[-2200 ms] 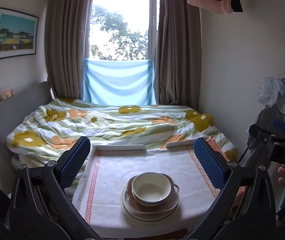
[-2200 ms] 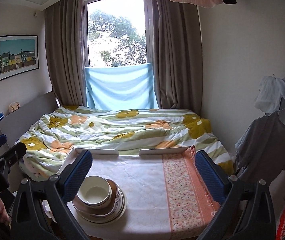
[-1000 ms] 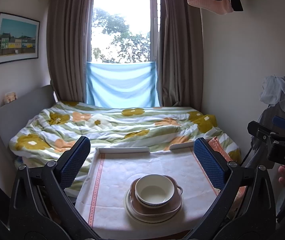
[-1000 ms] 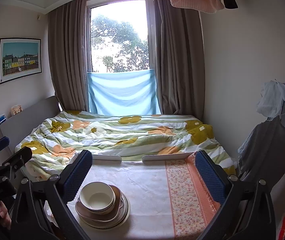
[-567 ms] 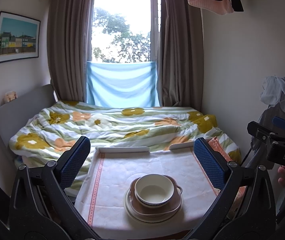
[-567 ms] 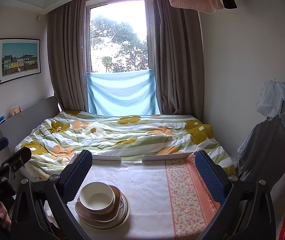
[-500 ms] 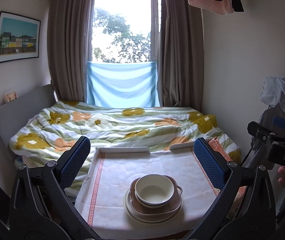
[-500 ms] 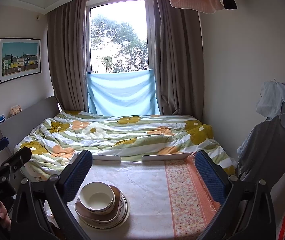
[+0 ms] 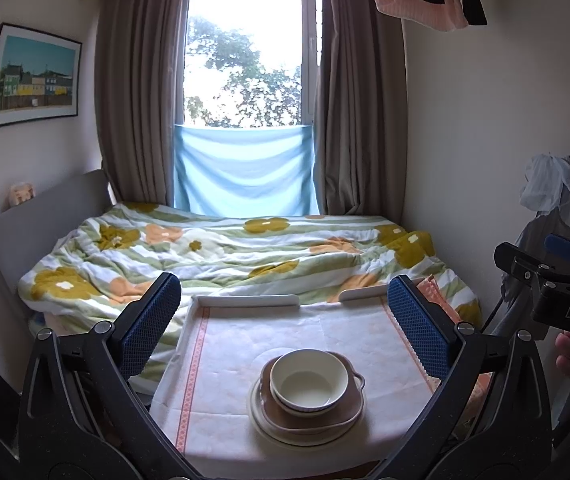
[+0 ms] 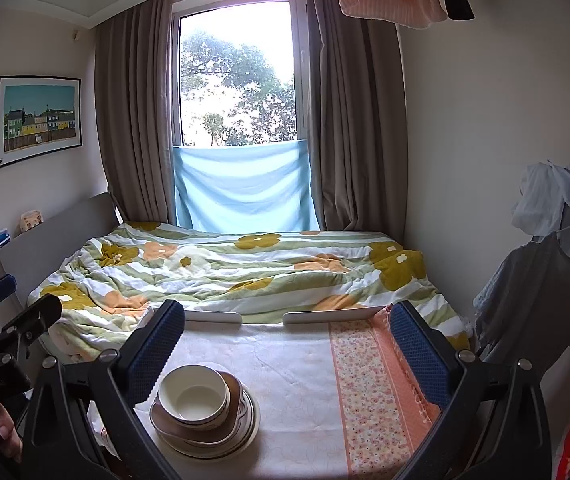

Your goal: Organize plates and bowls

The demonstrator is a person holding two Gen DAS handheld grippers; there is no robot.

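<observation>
A cream bowl sits nested on top of a stack: a brown handled dish on a cream plate, near the front of the small table. In the right wrist view the same cream bowl and brown handled dish lie at lower left, partly behind a finger. My left gripper hovers open above and short of the stack. My right gripper is open too, right of the stack, over bare cloth. Neither holds anything.
The table wears a white cloth with an orange floral strip on the right, and low white rails at its far edge. Beyond lies a bed with a flowered quilt. A clothes rack stands at right.
Both views shifted slightly about a second ago and have held still since. The stack has not moved, and both grippers stay open.
</observation>
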